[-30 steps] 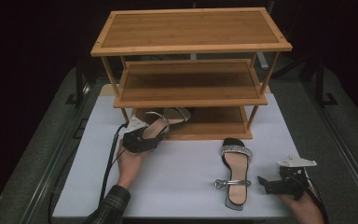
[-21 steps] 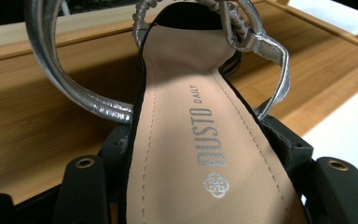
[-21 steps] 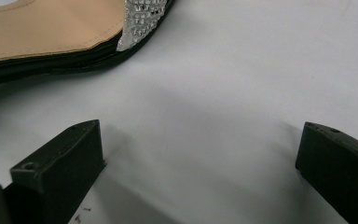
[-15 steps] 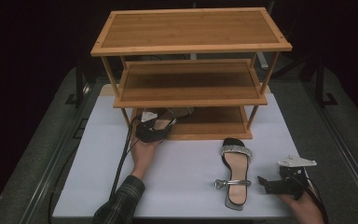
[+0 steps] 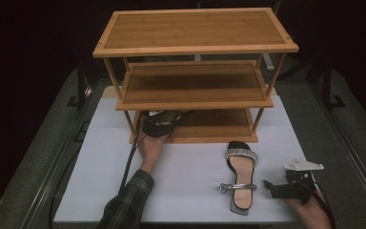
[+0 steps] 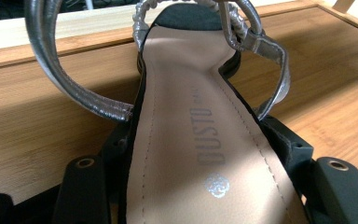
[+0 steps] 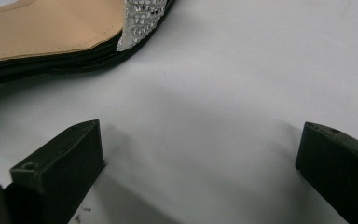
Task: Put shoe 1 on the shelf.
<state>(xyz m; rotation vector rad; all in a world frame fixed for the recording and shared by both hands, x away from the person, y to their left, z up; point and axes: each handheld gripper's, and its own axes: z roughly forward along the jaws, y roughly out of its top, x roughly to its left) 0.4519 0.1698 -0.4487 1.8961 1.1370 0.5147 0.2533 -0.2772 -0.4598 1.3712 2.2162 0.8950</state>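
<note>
Left gripper (image 5: 158,125) carries a sandal (image 6: 191,135) onto the rack's (image 5: 195,47) bottom shelf (image 6: 37,140), near its left front corner.
Light, stiff sole, floppy straps: hold by the sole edges. Jaws clamp the sole at both sides near the heel, toe pointing inward. Right gripper (image 7: 200,163) open, empty, on the table (image 5: 186,162) beside the second sandal (image 5: 240,172).

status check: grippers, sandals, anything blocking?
Left gripper shut on sandal, at bottom shelf of rack. Right gripper open, nothing between jaws, beside second sandal on table. Nothing in the way.
</note>
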